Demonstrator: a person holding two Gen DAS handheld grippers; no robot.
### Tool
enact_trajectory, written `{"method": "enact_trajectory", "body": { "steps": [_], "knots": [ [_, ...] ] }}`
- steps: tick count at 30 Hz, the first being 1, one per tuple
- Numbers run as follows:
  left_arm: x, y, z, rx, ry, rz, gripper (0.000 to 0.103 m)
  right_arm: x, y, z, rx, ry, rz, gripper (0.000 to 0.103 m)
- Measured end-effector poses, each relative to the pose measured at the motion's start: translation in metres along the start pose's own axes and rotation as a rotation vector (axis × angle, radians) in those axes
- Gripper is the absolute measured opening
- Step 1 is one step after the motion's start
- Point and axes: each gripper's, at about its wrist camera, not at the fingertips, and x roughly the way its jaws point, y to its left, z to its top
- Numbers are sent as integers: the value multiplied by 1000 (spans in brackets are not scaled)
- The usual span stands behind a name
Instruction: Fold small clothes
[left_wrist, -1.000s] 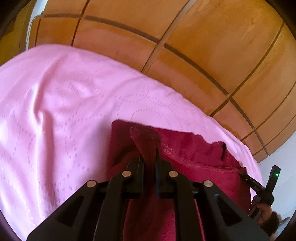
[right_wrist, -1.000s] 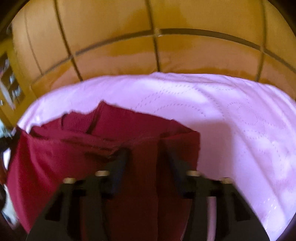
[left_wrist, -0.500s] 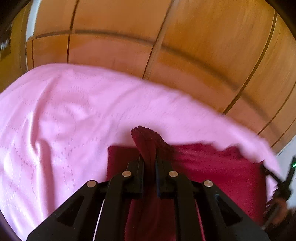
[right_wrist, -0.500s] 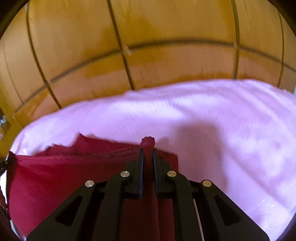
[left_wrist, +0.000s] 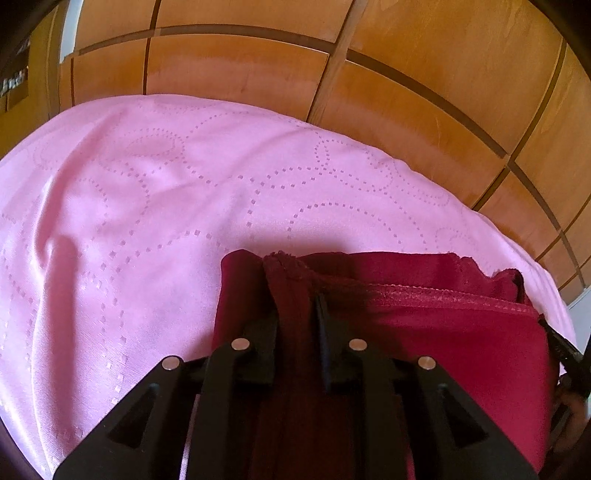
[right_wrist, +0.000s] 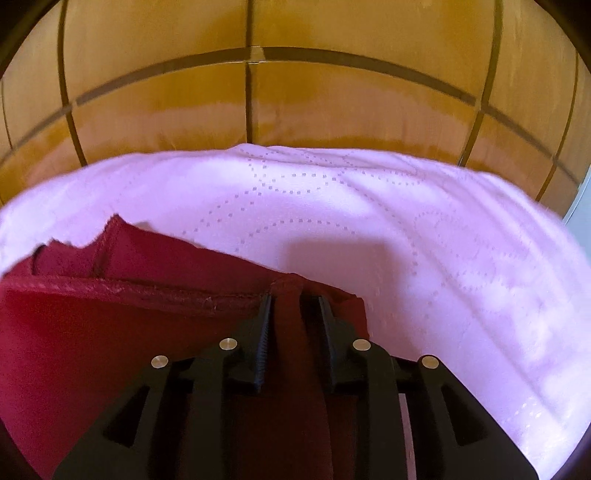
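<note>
We see the dark red garment (left_wrist: 461, 332) lying folded on the pink bedspread (left_wrist: 147, 221), a bunched corner between the opening jaws of each of our grippers, the left hand-held gripper (left_wrist: 295, 306) and the right hand-held gripper (right_wrist: 293, 306) (neither pinching tight), near the bed's far edge below wooden wardrobe doors (right_wrist: 332, 103).

The left matte black plastic two-finger gripper (left_wrist: 295, 314) has angular linkage arms with triangular cut-outs and four round silver pins; the right matte black gripper (right_wrist: 293, 314) matches, its pads ribbed.
</note>
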Motion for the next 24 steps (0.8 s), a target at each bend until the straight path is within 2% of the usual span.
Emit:
{"method": "enact_trajectory", "body": {
  "steps": [2, 3, 4, 6, 10, 12, 13, 14, 15, 16, 19, 21, 24],
  "knots": [
    [-6, -2, 2, -5, 3, 4, 31, -2, 4, -1, -23, -9, -30, 25],
    [-16, -4, 2, -12, -7, 11, 58, -2, 4, 0, -28, -12, -36, 26],
    [-27, -6, 2, -23, -31, 24, 75, -3, 4, 0, -29, -16, -40, 27],
    [-55, -13, -5, -58, -138, 36, 76, -4, 4, 0, -29, -19, -41, 29],
    [-84, -45, -17, 5, -181, -65, 78, -3, 6, 0, -46, -21, -62, 30],
    [-84, -68, -24, 86, -178, -81, 81, -5, 9, -1, -56, -25, -80, 38],
    [-80, -76, -27, 119, -165, -83, 81, -6, 10, -1, -59, -30, -94, 54],
    [-74, -84, -30, 152, -149, -77, 81, -7, 10, -1, -55, -33, -132, 87],
    [-65, -91, -33, 192, -127, -48, 81, -7, 9, -1, -46, -33, -171, 97],
    [-56, -95, -36, 220, -110, -12, 81, -9, 5, -2, -27, -40, -190, 98],
    [-24, -90, -44, 244, -58, 66, 84, -7, -1, -2, -6, -30, -144, 98],
    [-13, -85, -45, 229, -20, 47, 86, -5, -3, -2, 2, -22, -132, 98],
    [-11, -92, -45, 262, -13, 71, 90, -4, -4, -1, 3, -20, -129, 98]
  ]
}}
